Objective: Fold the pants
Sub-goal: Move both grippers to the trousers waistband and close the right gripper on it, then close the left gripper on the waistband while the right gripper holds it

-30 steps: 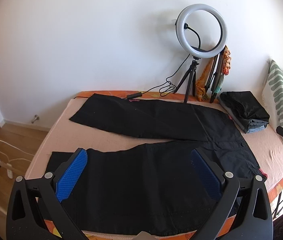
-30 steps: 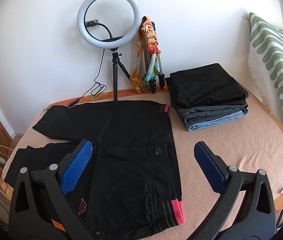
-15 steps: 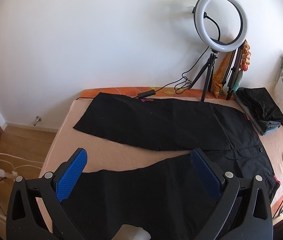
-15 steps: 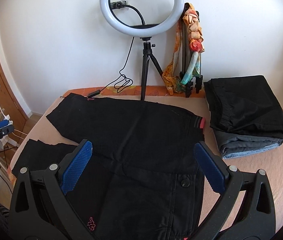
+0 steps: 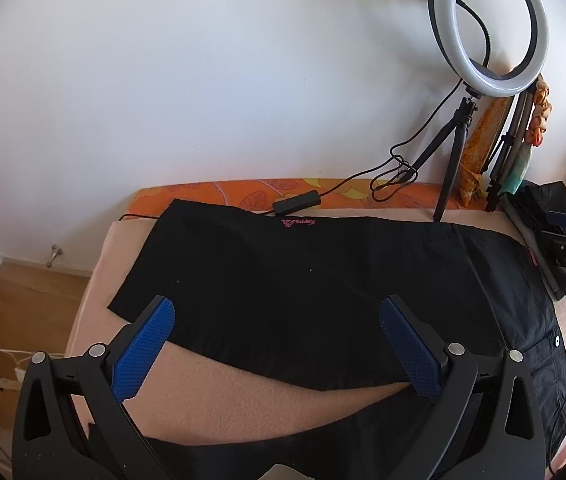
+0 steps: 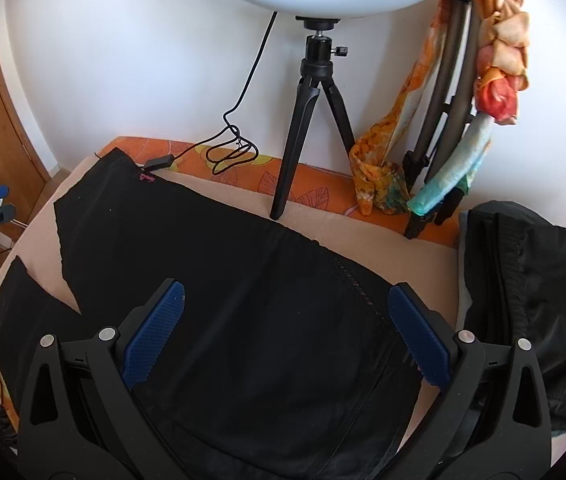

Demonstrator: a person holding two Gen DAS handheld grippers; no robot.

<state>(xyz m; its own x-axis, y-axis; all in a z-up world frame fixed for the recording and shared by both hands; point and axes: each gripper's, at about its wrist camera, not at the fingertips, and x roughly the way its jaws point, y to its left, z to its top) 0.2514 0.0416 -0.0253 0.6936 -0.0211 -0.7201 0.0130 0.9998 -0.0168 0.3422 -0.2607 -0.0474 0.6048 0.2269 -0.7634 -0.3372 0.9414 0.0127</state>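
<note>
I've got the black pants (image 5: 303, 280) spread flat on the bed (image 5: 243, 392), legs splayed in a V and the waistband end toward the stack of folded clothes (image 6: 531, 300); laid out like this so one leg can go over the other, I'd guess. No fold is made yet.

My left hand-held gripper (image 5: 279, 344) hangs over the gap between the two legs, jaws spread wide, nothing between the blue pads (image 5: 145, 354). It looks lined up on the far leg's near edge. My right hand-held gripper (image 6: 283, 332) is over the seat area close to the waistband, jaws spread too, empty (each hand covers one end of the same leg, which makes sense for carrying it across evenly).

The ring light (image 5: 491, 28) on its tripod (image 6: 311, 120) stands on the bed just beyond the pants, against the wall, its cable (image 6: 235, 148) coiled beside the far hem; the inline switch touches or nearly touches the pants' far edge, can't tell which. Could snag if the far leg is lifted.

Containers: none in view. Nearest thing is the folded stack just past the waistband, black pieces on top, probably where these pants end up. Scarves (image 6: 499, 60) hang on a second stand (image 6: 439, 92) between tripod and stack.
</note>
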